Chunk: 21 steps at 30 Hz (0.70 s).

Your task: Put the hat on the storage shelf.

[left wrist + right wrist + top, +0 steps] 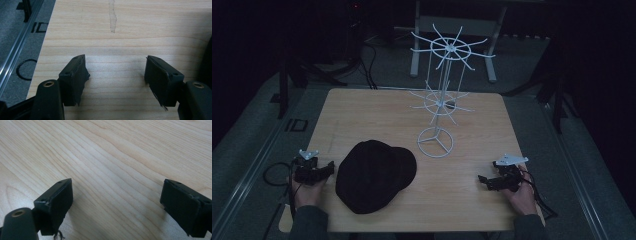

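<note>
A black cap [374,175] lies flat on the wooden table [362,107], near its front left. Behind it and to the right stands a white wire rack [443,95] with two tiers of hooks on a ring base. My left gripper [330,167] rests at the table's left edge, just left of the cap, jaws wide apart over bare wood [116,72]. The cap's dark edge [208,60] shows at the right of the left gripper view. My right gripper [483,181] sits near the front right corner, open above bare wood [117,192].
Around the table is grey carpet [257,135] with a metal rail [15,57] along the left side. A cable loop [276,174] lies on the floor at the left. A white table frame [452,30] stands behind the rack.
</note>
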{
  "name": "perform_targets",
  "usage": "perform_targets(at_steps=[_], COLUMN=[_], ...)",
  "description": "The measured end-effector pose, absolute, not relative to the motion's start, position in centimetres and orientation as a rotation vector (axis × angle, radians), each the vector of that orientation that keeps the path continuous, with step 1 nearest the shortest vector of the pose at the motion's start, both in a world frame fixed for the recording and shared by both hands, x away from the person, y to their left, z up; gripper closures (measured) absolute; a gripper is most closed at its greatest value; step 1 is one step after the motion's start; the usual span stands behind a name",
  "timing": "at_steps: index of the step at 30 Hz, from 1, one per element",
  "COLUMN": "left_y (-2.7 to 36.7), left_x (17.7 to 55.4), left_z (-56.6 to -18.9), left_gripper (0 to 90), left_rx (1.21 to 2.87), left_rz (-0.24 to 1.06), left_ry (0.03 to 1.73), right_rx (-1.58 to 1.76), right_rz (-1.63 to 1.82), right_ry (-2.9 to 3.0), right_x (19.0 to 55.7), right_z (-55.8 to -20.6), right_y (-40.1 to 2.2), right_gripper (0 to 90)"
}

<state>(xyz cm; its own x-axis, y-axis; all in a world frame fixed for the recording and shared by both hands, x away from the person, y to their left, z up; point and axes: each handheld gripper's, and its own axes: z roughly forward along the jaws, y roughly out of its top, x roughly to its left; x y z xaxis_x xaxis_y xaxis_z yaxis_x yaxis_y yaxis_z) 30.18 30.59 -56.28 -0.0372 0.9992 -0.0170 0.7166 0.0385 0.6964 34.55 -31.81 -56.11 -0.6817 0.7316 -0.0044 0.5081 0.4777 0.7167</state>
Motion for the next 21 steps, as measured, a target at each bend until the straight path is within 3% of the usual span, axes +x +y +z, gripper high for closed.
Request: perform_targets(at_steps=[8, 16, 21], left_y=[30.6, 31.2, 31.1], left_x=[30.2, 30.5, 30.3], left_z=[-56.1, -55.7, -54.5], left_gripper=[35.7, 47.5, 48.9], left_rx=[1.753, 1.786, 1.781], left_rz=[0.697, 0.667, 0.645], left_ry=[1.81, 1.798, 1.742], right_rx=[1.06, 1.067, 1.068], right_rz=[1.014, 1.011, 1.012], right_ry=[2.41, 2.405, 2.403], right_x=[34.4, 34.3, 34.3], right_z=[-56.1, -56.1, -56.1], right_y=[-31.7, -31.7, -31.7], right_gripper=[11.0, 11.2, 11.4])
